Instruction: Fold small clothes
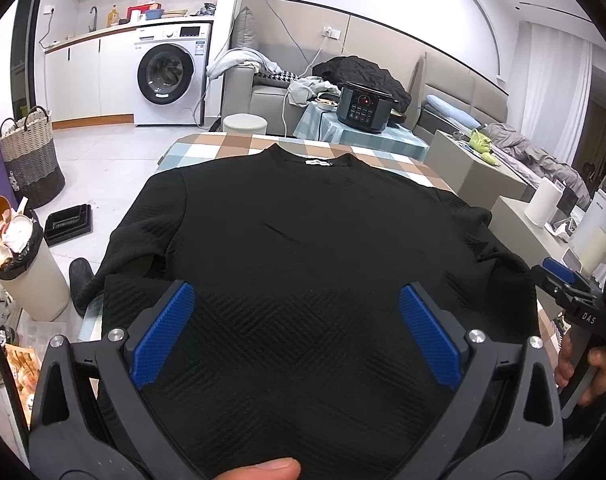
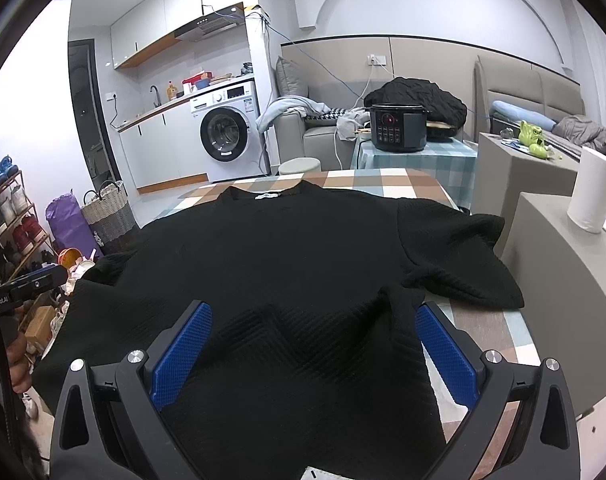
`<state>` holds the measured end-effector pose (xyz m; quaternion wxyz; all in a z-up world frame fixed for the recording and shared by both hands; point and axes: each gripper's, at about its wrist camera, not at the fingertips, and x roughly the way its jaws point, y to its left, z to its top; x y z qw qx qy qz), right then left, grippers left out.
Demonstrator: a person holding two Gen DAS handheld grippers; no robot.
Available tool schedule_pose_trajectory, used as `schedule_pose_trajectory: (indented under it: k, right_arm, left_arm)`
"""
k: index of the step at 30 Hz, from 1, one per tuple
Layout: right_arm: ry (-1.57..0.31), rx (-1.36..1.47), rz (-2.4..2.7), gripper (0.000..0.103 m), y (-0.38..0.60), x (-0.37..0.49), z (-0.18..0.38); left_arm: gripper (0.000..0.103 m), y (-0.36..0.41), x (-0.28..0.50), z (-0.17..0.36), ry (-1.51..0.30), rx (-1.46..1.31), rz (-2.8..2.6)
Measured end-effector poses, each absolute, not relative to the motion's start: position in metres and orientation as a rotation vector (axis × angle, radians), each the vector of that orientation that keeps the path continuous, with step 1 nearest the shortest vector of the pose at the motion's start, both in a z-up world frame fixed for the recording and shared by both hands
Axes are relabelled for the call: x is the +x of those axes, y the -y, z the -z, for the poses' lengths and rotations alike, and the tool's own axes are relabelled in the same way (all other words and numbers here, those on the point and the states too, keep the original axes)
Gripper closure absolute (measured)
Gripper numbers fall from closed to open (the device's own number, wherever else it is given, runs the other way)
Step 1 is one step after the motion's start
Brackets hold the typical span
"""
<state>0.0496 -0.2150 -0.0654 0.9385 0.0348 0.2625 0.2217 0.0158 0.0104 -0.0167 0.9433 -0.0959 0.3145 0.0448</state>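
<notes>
a black textured top (image 1: 303,240) is lying spread flat on a table covered with a checked cloth (image 1: 231,142), its neckline and white label pointing away toward the far edge and its hem running toward the cameras. the left gripper (image 1: 297,332) is hovering over the near-left part of the top with its blue-padded fingers (image 1: 163,332) spread wide apart and nothing caught between them. the right gripper (image 2: 313,354) is hanging over the near-right part with its jaws likewise wide apart, the fabric rising in a soft ridge between the pads without being pinched. the right sleeve (image 2: 459,264) is lying crumpled outward near the table's right edge, and the left sleeve (image 1: 123,248) is draping over the left edge. in the left wrist view a hand (image 1: 583,364) is gripping the handle of the right gripper at the frame's right side. beyond the table, a dark pressure cooker (image 2: 399,126) is sitting on a small side table, and a washing machine (image 1: 171,76) is standing against the far wall.
</notes>
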Motion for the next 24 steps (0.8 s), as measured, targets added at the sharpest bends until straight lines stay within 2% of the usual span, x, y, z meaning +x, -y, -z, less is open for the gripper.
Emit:
schedule_pose_trajectory:
  k: [14,24]
  right_arm:
    - [-0.564,0.09,-0.437,0.0,0.22,0.065,0.064]
    - [-0.683,0.306,-0.287,0.0,0.258,0.114,0.07]
  left_arm:
    - [0.001,-0.034,0.027,0.024,-0.637,-0.228,-0.142]
    - [0.001,-0.069,0.045,0.023,-0.642,-0.248,-0.196]
